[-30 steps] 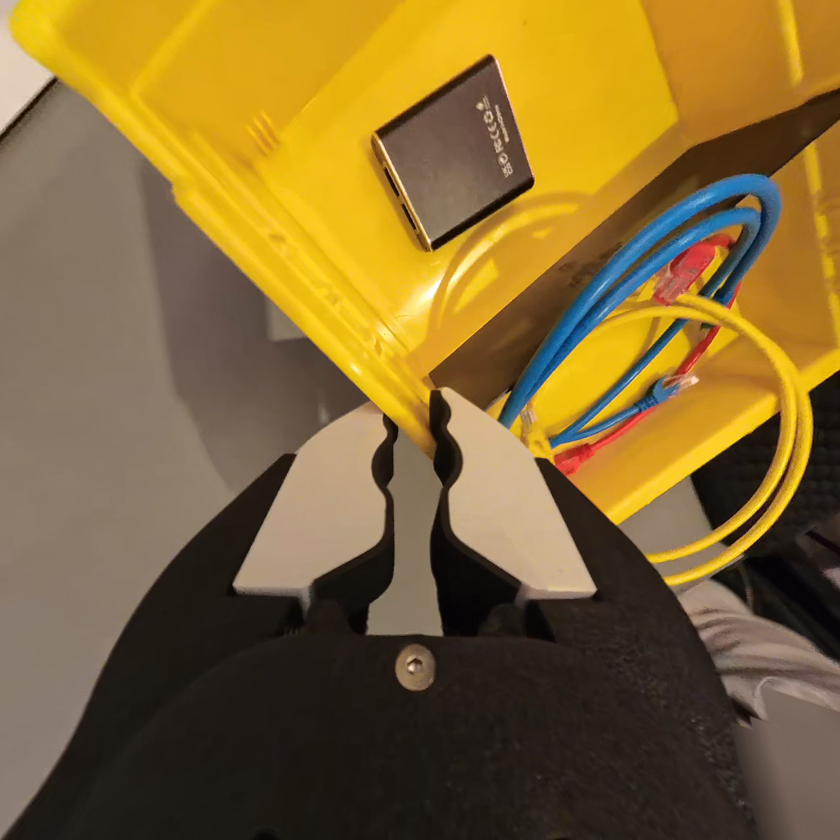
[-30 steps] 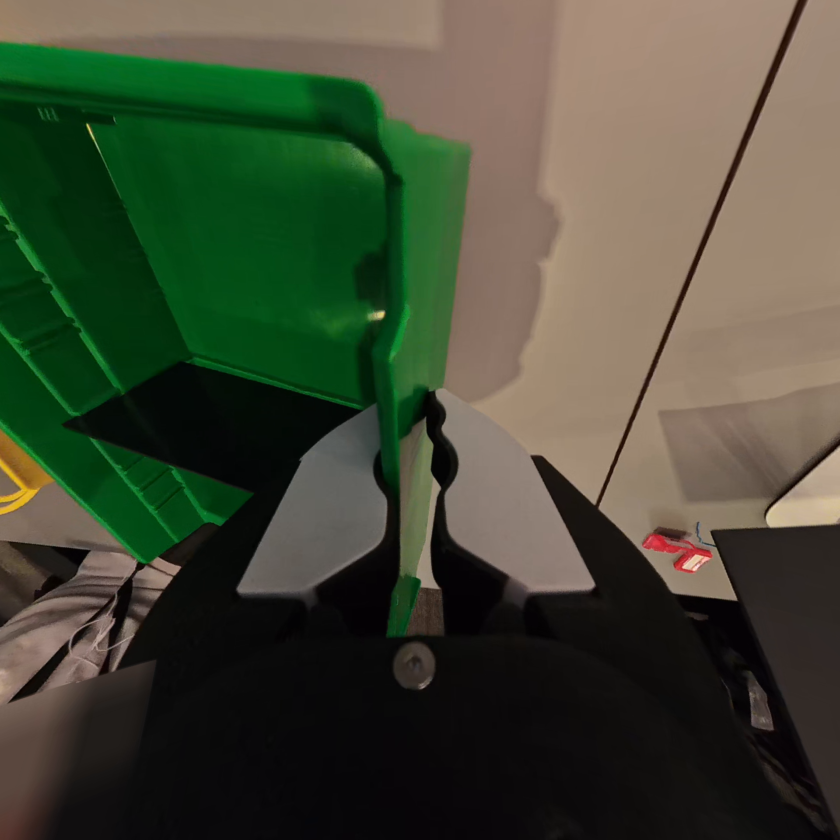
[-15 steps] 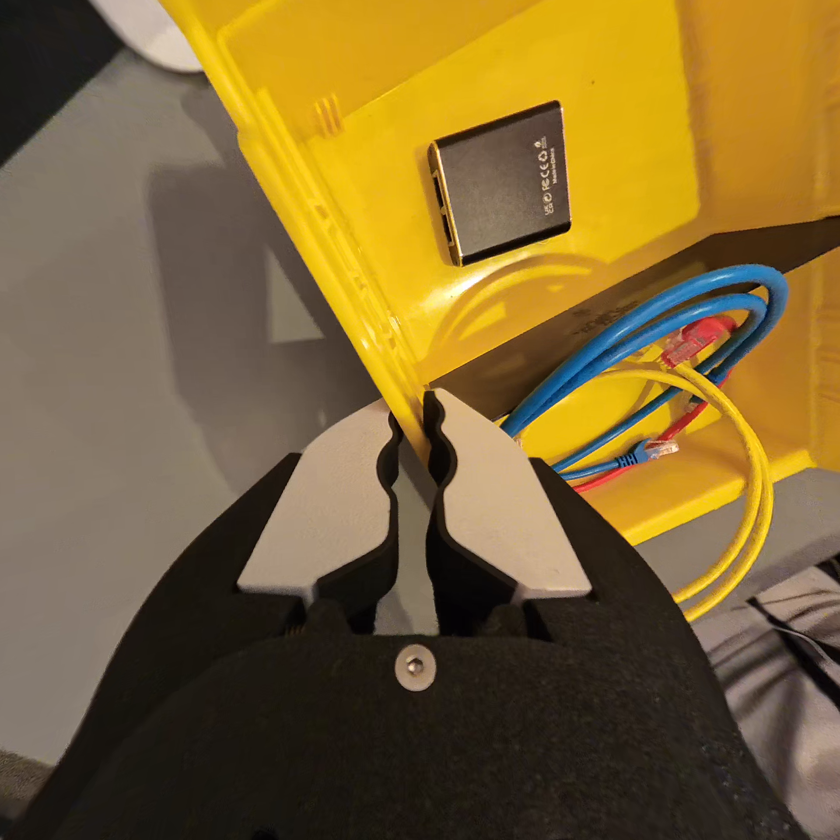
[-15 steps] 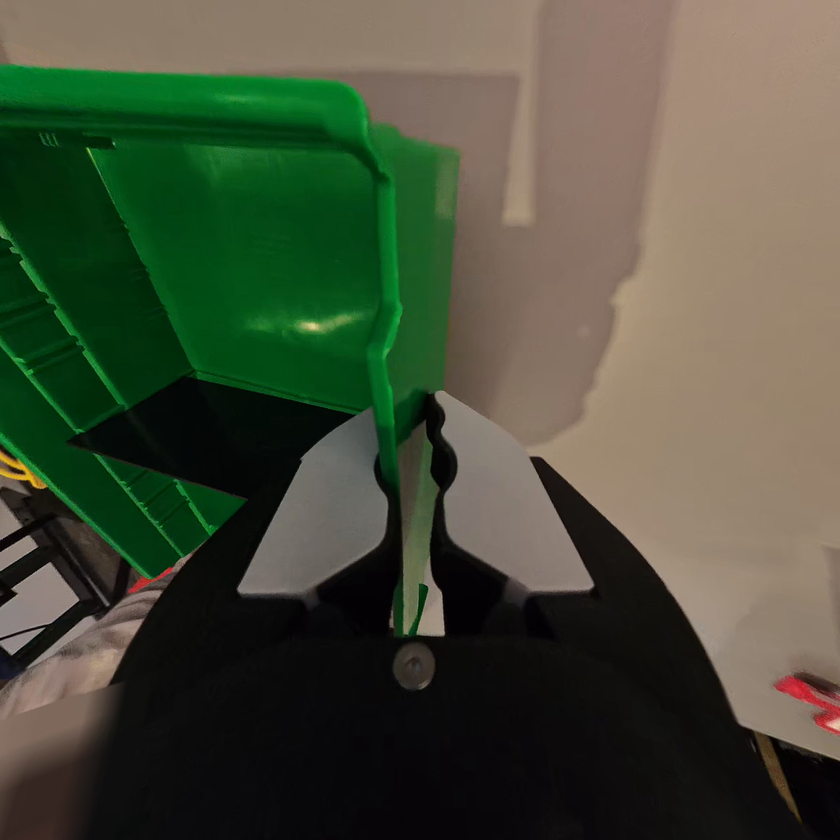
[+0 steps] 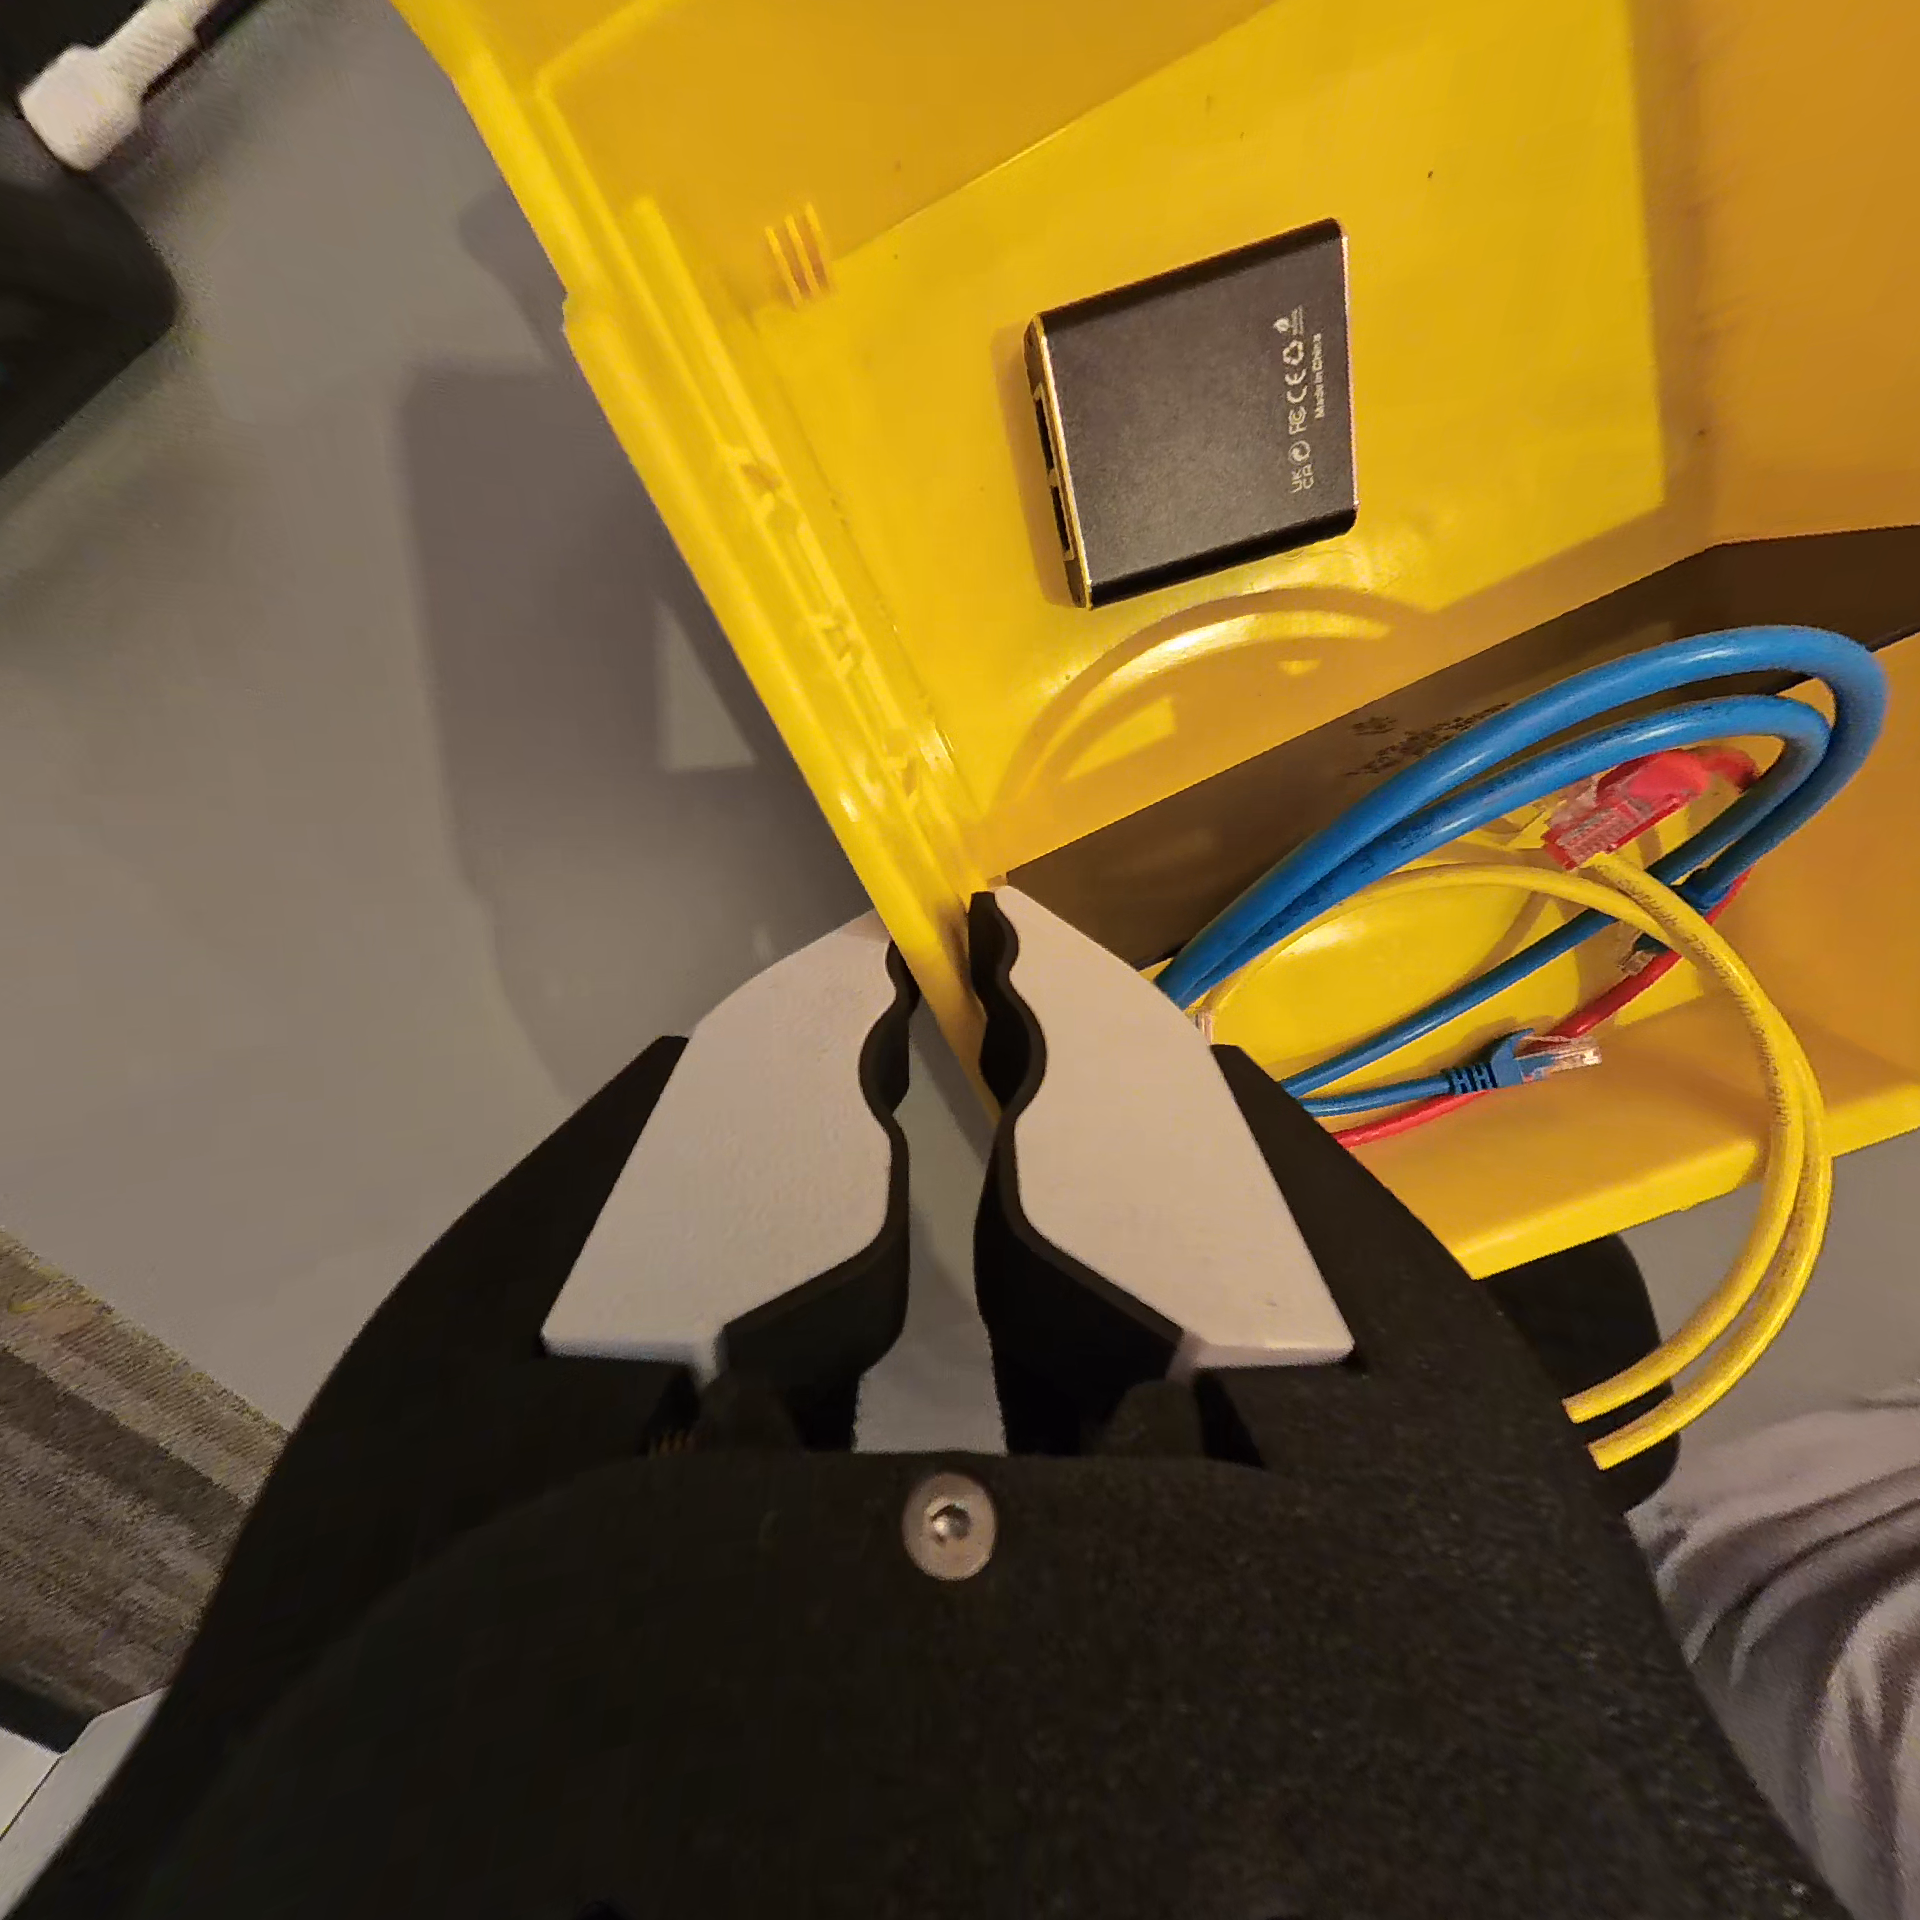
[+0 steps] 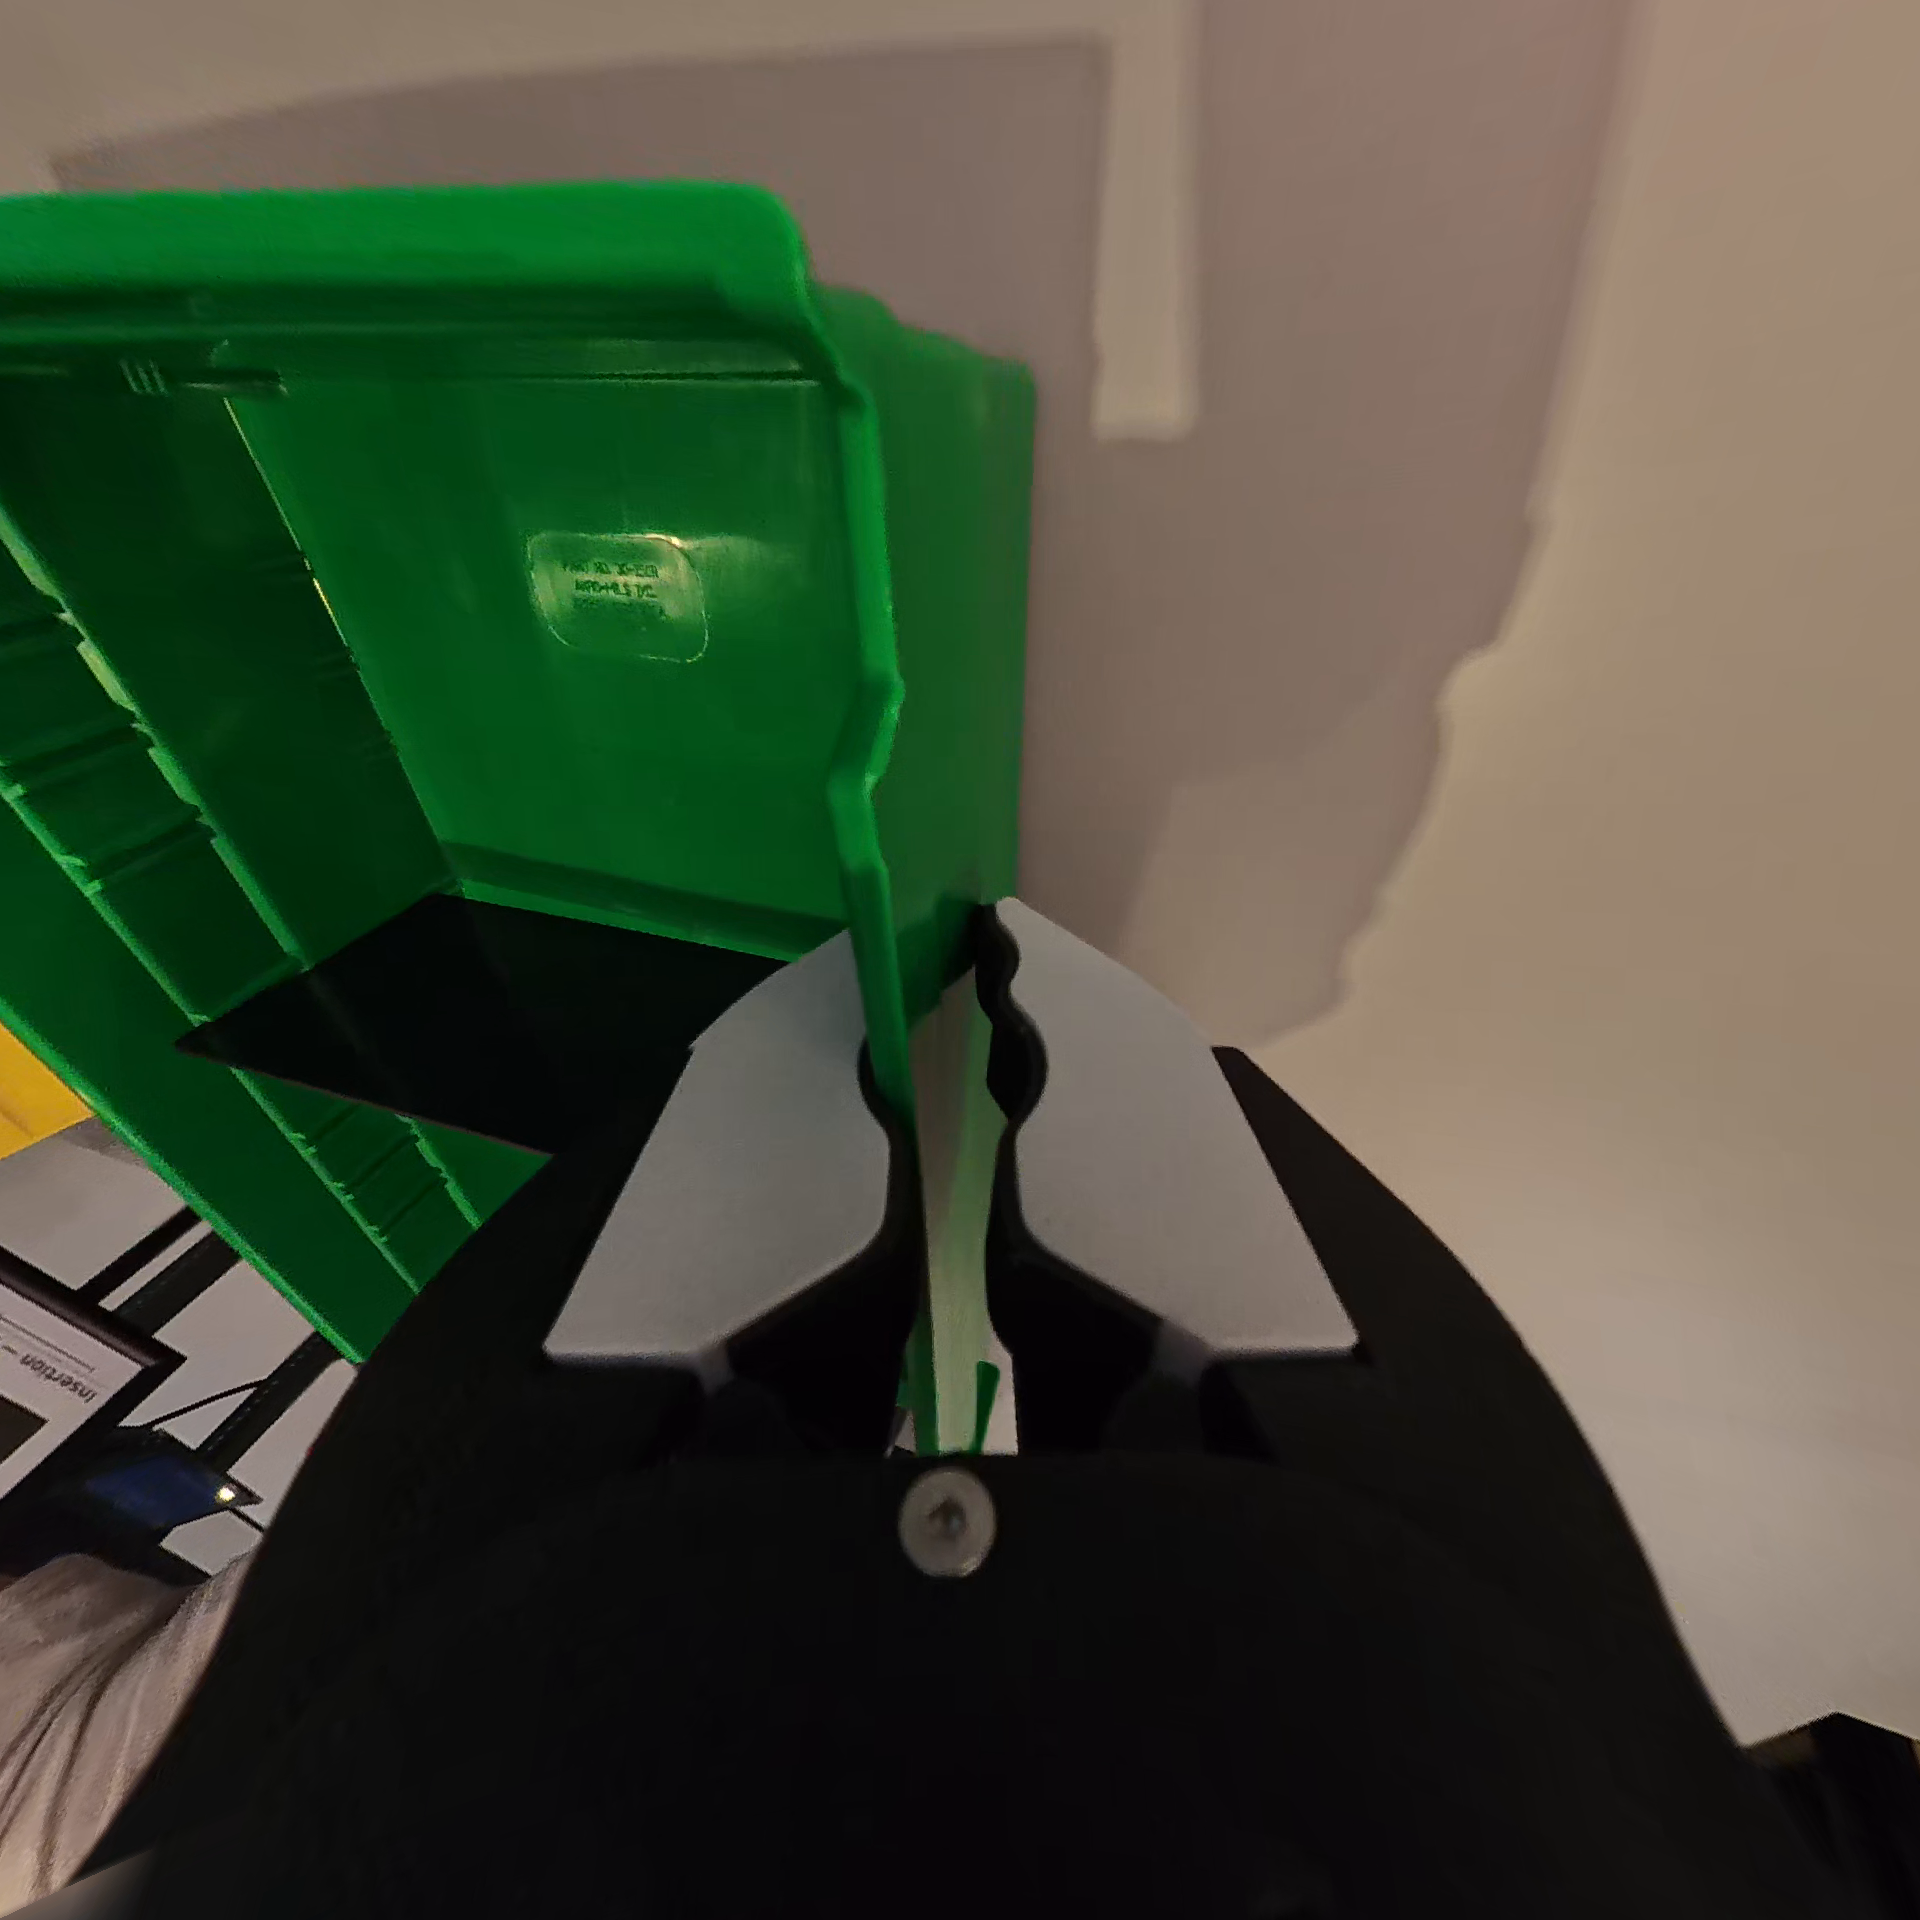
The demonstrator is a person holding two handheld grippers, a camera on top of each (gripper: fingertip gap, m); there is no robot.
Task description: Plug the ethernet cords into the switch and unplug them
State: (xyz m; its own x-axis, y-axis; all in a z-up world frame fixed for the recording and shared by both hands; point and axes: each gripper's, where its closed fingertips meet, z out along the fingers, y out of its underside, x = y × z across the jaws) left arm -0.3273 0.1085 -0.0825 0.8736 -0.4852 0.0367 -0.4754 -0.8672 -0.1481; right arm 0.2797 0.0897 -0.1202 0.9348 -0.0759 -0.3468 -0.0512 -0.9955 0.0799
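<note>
Each claw: black body, pale grey fingers w/ wavy black pads, silver hex screw.

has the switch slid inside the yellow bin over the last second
Cannot tell for sure. The switch sits about as close to the bin's ribbed side wall as before; its shift in frame looks like camera motion, so any slide is slight.

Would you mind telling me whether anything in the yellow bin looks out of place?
Yes: a loop of the yellow cord hangs out over the yellow bin's open front edge, while the blue cord and red cord lie inside.
</note>
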